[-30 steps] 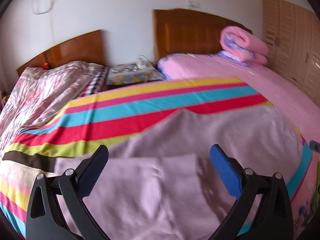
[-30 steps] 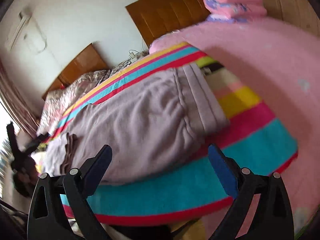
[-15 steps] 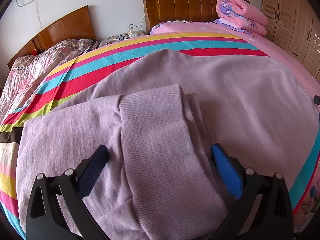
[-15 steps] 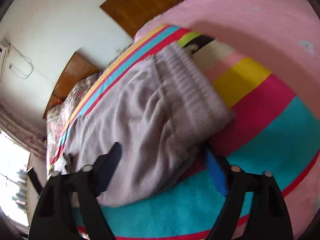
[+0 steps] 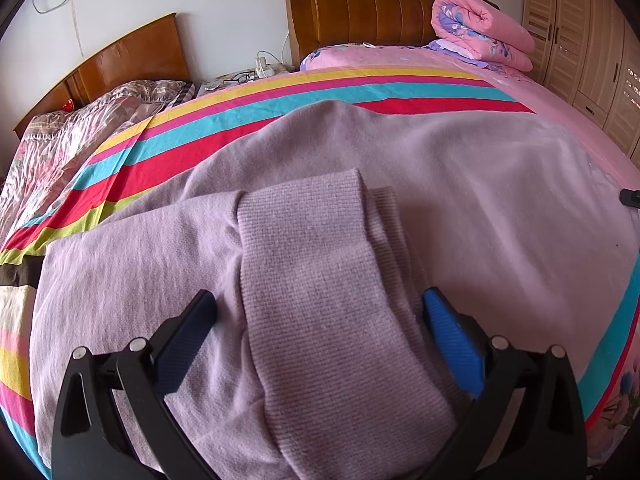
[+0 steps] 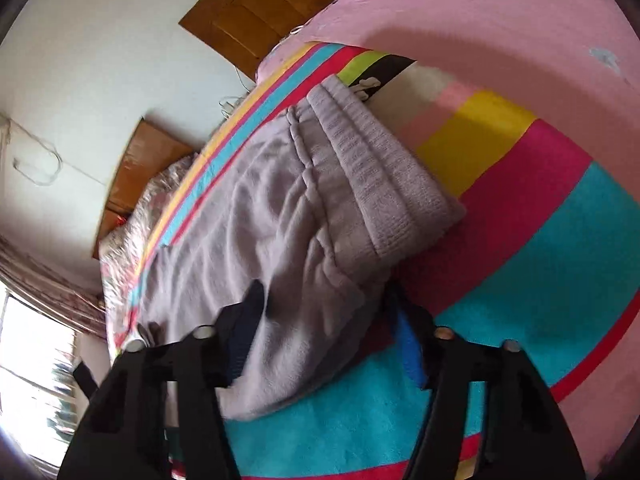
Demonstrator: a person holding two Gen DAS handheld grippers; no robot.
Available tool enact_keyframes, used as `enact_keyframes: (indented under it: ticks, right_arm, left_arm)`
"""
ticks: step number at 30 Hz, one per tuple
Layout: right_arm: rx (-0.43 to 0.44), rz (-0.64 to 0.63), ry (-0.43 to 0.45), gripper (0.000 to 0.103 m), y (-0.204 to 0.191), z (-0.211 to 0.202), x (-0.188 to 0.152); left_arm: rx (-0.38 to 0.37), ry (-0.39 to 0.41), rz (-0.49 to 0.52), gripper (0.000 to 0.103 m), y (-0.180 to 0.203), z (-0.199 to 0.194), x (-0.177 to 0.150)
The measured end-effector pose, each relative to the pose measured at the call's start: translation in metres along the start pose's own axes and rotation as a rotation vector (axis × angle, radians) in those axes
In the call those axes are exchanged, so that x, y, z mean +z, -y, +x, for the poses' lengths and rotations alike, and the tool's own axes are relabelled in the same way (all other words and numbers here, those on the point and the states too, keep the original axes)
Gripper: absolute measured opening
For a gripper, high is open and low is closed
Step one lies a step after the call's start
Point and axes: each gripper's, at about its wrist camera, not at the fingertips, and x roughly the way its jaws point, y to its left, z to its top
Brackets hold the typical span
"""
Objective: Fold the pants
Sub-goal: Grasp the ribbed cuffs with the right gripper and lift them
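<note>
Left wrist view: could easily grab only the top ribbed cuff [image 5: 320, 300] of the pants [image 5: 460, 184] sprawled across frame centre on the striped sheet [image 5: 280, 96] and drag the layers apart, since left gripper [image 5: 320, 320] sits wide open, straddling both cuffs, pads not pressing yet. Right wrist view: might pinch sheet along with cloth or slip off the edge; right gripper [image 6: 328, 320] just been closing, halfway in around the pants' near edge [image 6: 312, 320] at lower centre, can't tell if actually clamped.

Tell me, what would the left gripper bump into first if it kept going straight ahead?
Most likely the ribbed cuff of the lilac pants, which already lies between the left gripper's open fingers, with the striped sheet underneath.
</note>
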Motion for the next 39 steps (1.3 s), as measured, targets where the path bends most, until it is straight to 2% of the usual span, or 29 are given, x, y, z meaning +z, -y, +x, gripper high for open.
enact_keyframes:
  ticks: [1, 5, 10, 13, 15, 16, 18, 20, 23, 26, 28, 30, 31, 32, 33, 36, 39]
  right_arm:
    - [0.018, 0.012, -0.002, 0.038, 0.004, 0.0, -0.001]
    - [0.088, 0.066, 0.039, 0.031, 0.016, 0.002, -0.006]
    - [0.125, 0.107, 0.105, 0.027, 0.022, -0.001, -0.016]
    - [0.096, 0.027, 0.181, 0.023, -0.001, -0.012, -0.016]
    - [0.041, -0.11, 0.245, 0.022, -0.041, -0.027, -0.014]
    - [0.023, -0.187, 0.276, 0.022, -0.065, -0.033, -0.013]
    - [0.007, -0.366, 0.327, 0.022, -0.122, -0.042, -0.015]
    - [0.02, -0.601, 0.357, 0.021, -0.196, -0.042, -0.031]
    - [0.062, -0.964, 0.331, 0.021, -0.296, -0.023, -0.094]
    - [0.139, -1.312, 0.2, 0.021, -0.357, 0.02, -0.184]
    - [0.162, -1.531, 0.059, 0.021, -0.369, 0.057, -0.249]
    - [0.173, -1.655, -0.066, 0.021, -0.361, 0.088, -0.295]
    - [0.134, -1.72, -0.076, 0.021, -0.354, 0.103, -0.315]
    - [0.112, -1.768, 0.002, 0.021, -0.348, 0.103, -0.325]
    - [0.104, -1.771, 0.01, 0.021, -0.348, 0.101, -0.325]
    - [0.154, -1.675, -0.005, 0.021, -0.35, 0.094, -0.302]
    - [0.135, -1.704, 0.028, 0.021, -0.351, 0.093, -0.31]
  left_arm:
    - [0.001, 0.0, 0.0, 0.102, 0.0, 0.0, 0.0]
    - [-0.002, 0.0, -0.001, 0.102, 0.001, 0.0, 0.0]
    - [-0.002, 0.0, -0.002, 0.102, 0.002, -0.001, 0.0]
    - [-0.012, -0.003, -0.001, 0.102, 0.002, -0.002, 0.0]
    - [-0.062, 0.0, -0.031, 0.102, -0.005, -0.012, 0.001]
    - [-0.108, 0.031, -0.067, 0.102, -0.013, -0.025, 0.003]
    - [-0.147, 0.15, -0.14, 0.102, -0.037, -0.064, 0.008]
    - [-0.118, 0.264, -0.2, 0.102, -0.07, -0.102, 0.011]
    - [-0.047, 0.349, -0.329, 0.102, -0.128, -0.137, 0.003]
    - [0.03, 0.36, -0.469, 0.102, -0.182, -0.153, -0.021]
    - [0.077, 0.336, -0.542, 0.102, -0.21, -0.156, -0.042]
    - [0.069, 0.301, -0.599, 0.102, -0.23, -0.156, -0.064]
    - [0.048, 0.284, -0.624, 0.102, -0.236, -0.155, -0.074]
    - [0.018, 0.267, -0.645, 0.102, -0.241, -0.155, -0.084]
    - [-0.03, 0.244, -0.666, 0.102, -0.245, -0.151, -0.094]
    - [-0.171, 0.18, -0.719, 0.102, -0.251, -0.141, -0.113]
    - [-0.357, 0.149, -0.776, 0.102, -0.248, -0.13, -0.122]
